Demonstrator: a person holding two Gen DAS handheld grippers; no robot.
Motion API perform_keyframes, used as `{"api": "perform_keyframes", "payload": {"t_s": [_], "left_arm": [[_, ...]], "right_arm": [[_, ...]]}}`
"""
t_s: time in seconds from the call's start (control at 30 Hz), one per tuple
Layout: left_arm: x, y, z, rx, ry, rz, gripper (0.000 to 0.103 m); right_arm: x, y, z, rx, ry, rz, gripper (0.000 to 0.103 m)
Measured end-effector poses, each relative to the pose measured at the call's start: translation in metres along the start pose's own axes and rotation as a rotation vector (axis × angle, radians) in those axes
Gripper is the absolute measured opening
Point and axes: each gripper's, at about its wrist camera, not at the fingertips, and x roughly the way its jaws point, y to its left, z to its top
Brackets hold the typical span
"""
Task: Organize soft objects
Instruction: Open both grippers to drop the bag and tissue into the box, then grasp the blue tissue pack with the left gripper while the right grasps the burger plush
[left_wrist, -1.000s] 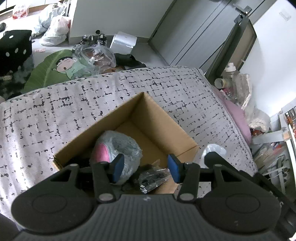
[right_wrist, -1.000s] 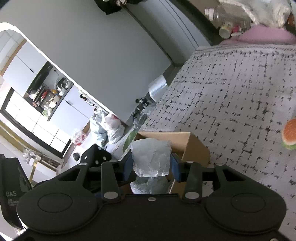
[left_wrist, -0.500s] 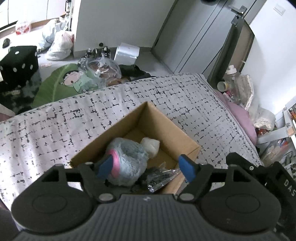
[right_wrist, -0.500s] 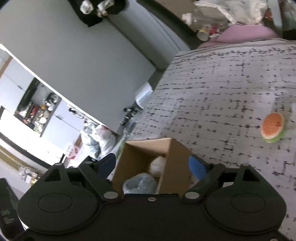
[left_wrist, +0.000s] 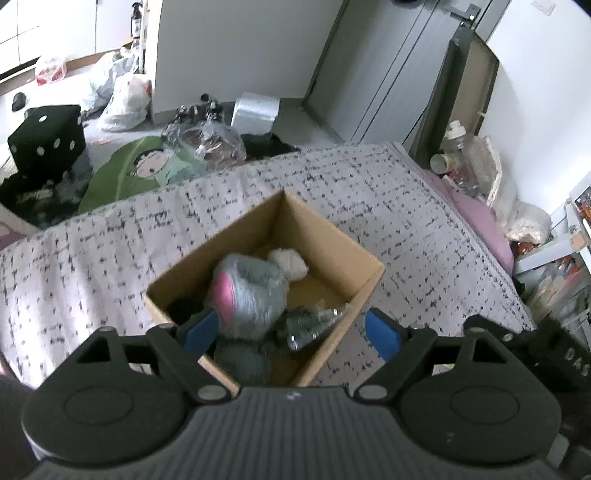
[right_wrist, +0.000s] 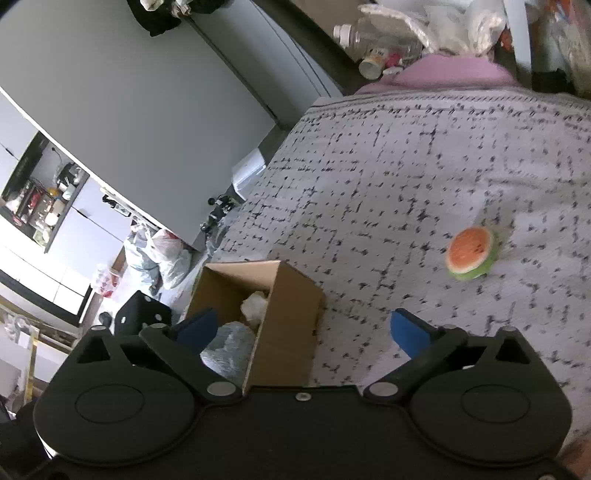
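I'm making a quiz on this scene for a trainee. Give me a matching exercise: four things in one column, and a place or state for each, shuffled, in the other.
Things:
1. watermelon toy
2. white plush
3. right gripper
4. box

Places or states:
A. open, empty
B. inside the box
C. lying on the bedspread, outside the box
D. standing on the bedspread, open top

Pairs: 1-C, 2-B, 3-A, 4-D

Bed with black-flecked grey bedspread (left_wrist: 369, 192) occupying the foreground; pink pillow (left_wrist: 484, 225) lying at its far edge. White wall (left_wrist: 236, 48) and grey sliding doors (left_wrist: 388, 74) standing behind. Black dice-pattern cube (left_wrist: 44, 136) and plastic bags (left_wrist: 122, 99) sitting on the floor, daylight falling evenly.
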Motion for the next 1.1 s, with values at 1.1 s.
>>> {"api": "perform_keyframes", "payload": {"t_s": [1.1], "left_arm": [[0.003, -0.056, -0.073, -0.047, 0.131, 0.065, 0.086]], "right_arm": [[-0.041, -0.067, 0.028, 0.002, -0.02, -0.07, 0.103]]}}
